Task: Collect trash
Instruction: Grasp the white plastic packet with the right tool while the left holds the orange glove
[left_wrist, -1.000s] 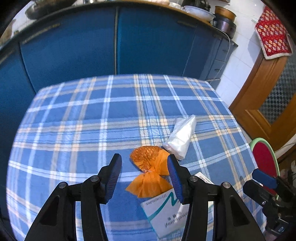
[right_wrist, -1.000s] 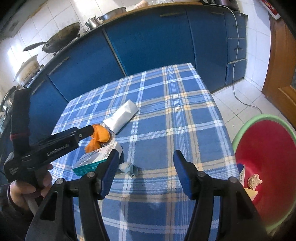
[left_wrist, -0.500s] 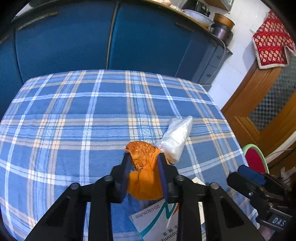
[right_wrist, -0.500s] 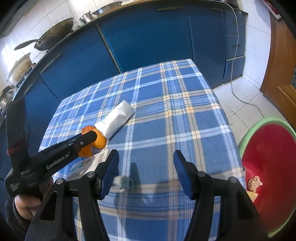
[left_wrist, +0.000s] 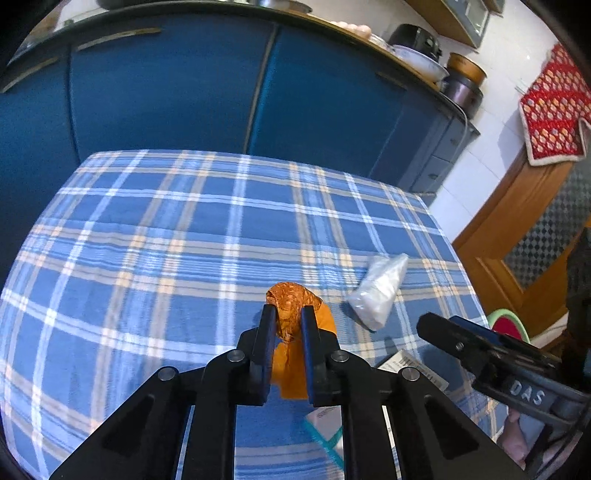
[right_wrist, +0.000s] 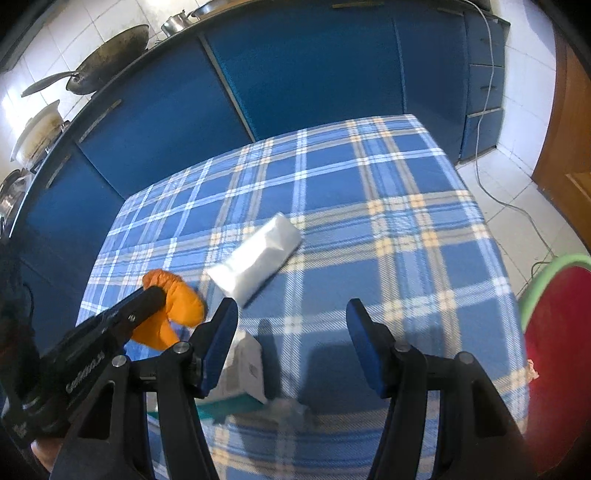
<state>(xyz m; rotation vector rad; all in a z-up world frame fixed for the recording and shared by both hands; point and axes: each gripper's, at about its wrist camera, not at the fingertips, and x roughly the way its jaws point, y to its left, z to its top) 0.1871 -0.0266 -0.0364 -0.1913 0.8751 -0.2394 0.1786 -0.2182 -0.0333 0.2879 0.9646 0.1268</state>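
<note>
A home kitchen: blue cabinets (right_wrist: 306, 70) under a counter bearing a wok (right_wrist: 107, 62) and pots at ten o'clock, tiled walls, a plaid-clothed surface (right_wrist: 332, 173).

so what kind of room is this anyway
Most likely a home kitchen. A wok and pots sit on a counter over blue cabinets, the walls are white tile, and a table with a blue plaid cloth stands in front.
</note>
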